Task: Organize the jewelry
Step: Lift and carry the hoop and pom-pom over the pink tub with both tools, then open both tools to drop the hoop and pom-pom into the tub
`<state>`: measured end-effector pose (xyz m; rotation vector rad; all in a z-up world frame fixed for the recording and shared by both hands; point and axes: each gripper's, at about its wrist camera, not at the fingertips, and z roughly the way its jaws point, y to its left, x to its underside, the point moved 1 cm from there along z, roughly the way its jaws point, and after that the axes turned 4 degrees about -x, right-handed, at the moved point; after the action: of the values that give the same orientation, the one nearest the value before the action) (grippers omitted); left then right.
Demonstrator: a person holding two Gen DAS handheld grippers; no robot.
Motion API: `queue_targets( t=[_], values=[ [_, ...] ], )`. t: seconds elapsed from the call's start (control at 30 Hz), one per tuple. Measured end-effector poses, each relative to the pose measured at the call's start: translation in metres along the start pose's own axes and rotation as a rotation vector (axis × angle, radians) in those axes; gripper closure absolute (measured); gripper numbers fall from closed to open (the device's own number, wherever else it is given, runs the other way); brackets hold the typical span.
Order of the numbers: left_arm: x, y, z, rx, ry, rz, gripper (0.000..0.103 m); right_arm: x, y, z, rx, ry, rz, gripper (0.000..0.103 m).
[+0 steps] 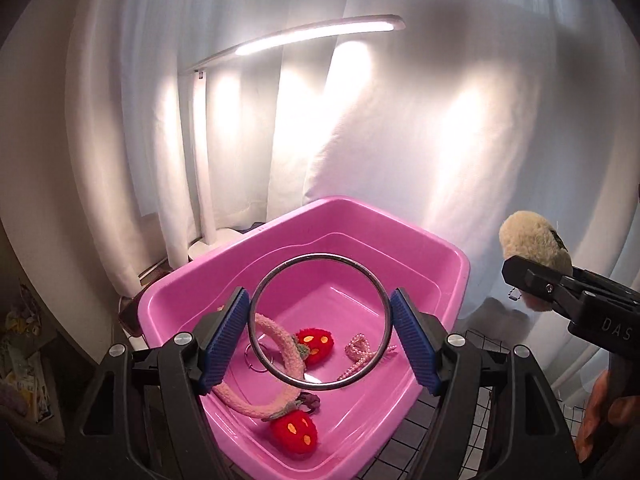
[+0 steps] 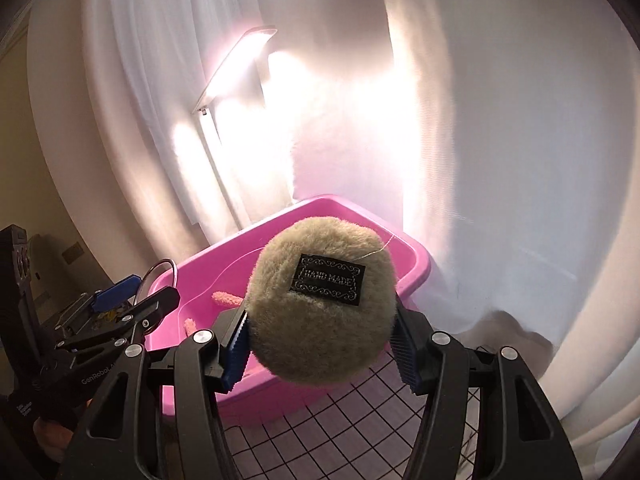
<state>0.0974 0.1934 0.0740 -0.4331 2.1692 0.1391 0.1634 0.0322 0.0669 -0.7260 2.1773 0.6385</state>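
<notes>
My left gripper (image 1: 320, 322) is shut on a round metal bangle (image 1: 262, 292), held upright above a pink plastic tub (image 1: 440, 258). In the tub lie a pink fuzzy band (image 1: 276, 334) with two red knitted strawberries (image 1: 316, 342), a pearl string (image 1: 360, 350) and small metal rings (image 1: 256, 356). My right gripper (image 2: 320, 344) is shut on a beige plush pom-pom (image 2: 320, 308) bearing a black "HAND MADE" label, held over the tub's (image 2: 416, 260) near edge. The plush (image 1: 534, 242) and right gripper (image 1: 520, 276) also show at the right of the left wrist view.
A lit white desk lamp (image 1: 316, 34) stands behind the tub against white curtains (image 1: 460, 140). The tub rests on a white cloth with a black grid (image 2: 352, 432). Cluttered shelves (image 1: 24, 344) sit at the far left. A hand (image 1: 604, 412) holds the right gripper.
</notes>
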Motion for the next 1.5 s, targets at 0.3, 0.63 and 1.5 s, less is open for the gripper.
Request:
queue_targets(
  t=[0.3, 0.63, 1.5],
  values=[
    [-0.005, 0.036, 0.065, -0.031, 0.126, -0.012, 0.033, -0.013, 0.01, 0.109, 0.005, 0.184, -0.015, 0.046],
    [0.005, 0.053, 0.124, -0.07, 0.378, -0.031, 0.033, -0.003, 0.0, 0.181, 0.09, 0.464, 0.02, 0.046],
    [0.012, 0.057, 0.131, -0.126, 0.49, 0.016, 0.012, -0.007, -0.004, 0.206, 0.165, 0.539, 0.045, 0.032]
  ],
)
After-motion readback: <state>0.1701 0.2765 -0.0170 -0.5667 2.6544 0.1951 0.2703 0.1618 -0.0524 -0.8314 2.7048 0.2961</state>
